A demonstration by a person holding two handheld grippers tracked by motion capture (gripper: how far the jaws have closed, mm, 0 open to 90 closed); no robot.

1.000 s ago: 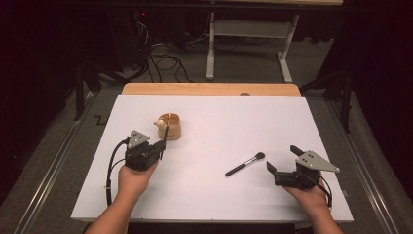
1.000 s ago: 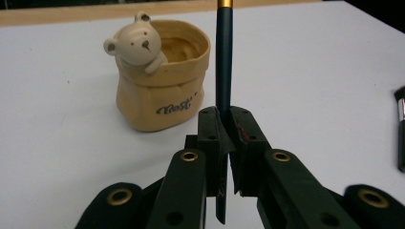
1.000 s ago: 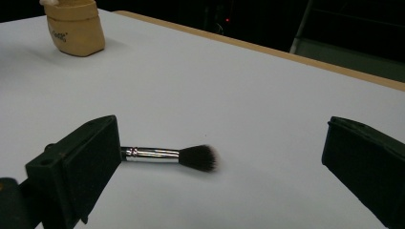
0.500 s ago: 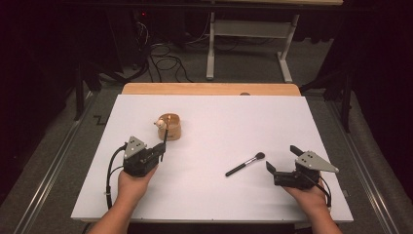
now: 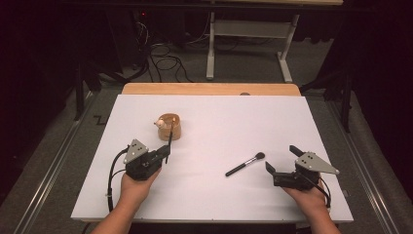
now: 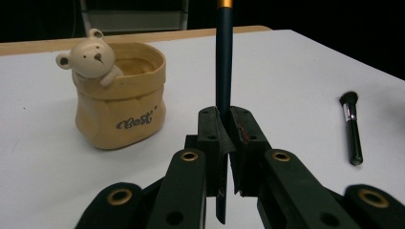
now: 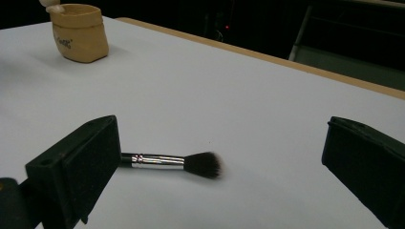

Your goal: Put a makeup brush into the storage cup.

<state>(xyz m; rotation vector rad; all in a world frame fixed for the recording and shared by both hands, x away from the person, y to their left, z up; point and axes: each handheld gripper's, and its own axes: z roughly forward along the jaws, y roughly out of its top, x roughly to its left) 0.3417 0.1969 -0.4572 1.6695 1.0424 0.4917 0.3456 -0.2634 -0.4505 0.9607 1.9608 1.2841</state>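
A tan bear-faced pot [image 5: 169, 126] [image 6: 120, 100] [image 7: 79, 31] stands left of the white tabletop's middle. My left gripper [image 5: 166, 148] [image 6: 224, 126] is shut on a dark brush handle [image 6: 223, 67] with a gold band, held upright just in front and to the right of the pot. A black makeup brush [image 5: 245, 164] [image 6: 352, 126] [image 7: 174, 162] with a silver ferrule lies flat on the table right of centre. My right gripper [image 5: 280, 161] [image 7: 219, 171] stands open near the front right, its jaws wide apart on either side of that brush's head, not touching it.
The white tabletop [image 5: 219, 122] has a wooden strip [image 5: 209, 88] along its far edge. Beyond it are cables and a metal table frame [image 5: 248, 44] on the floor. A hand holds each gripper from the near edge.
My left gripper with the upright brush has drawn back slightly toward the near edge, away from the pot. The right gripper has stayed in place.
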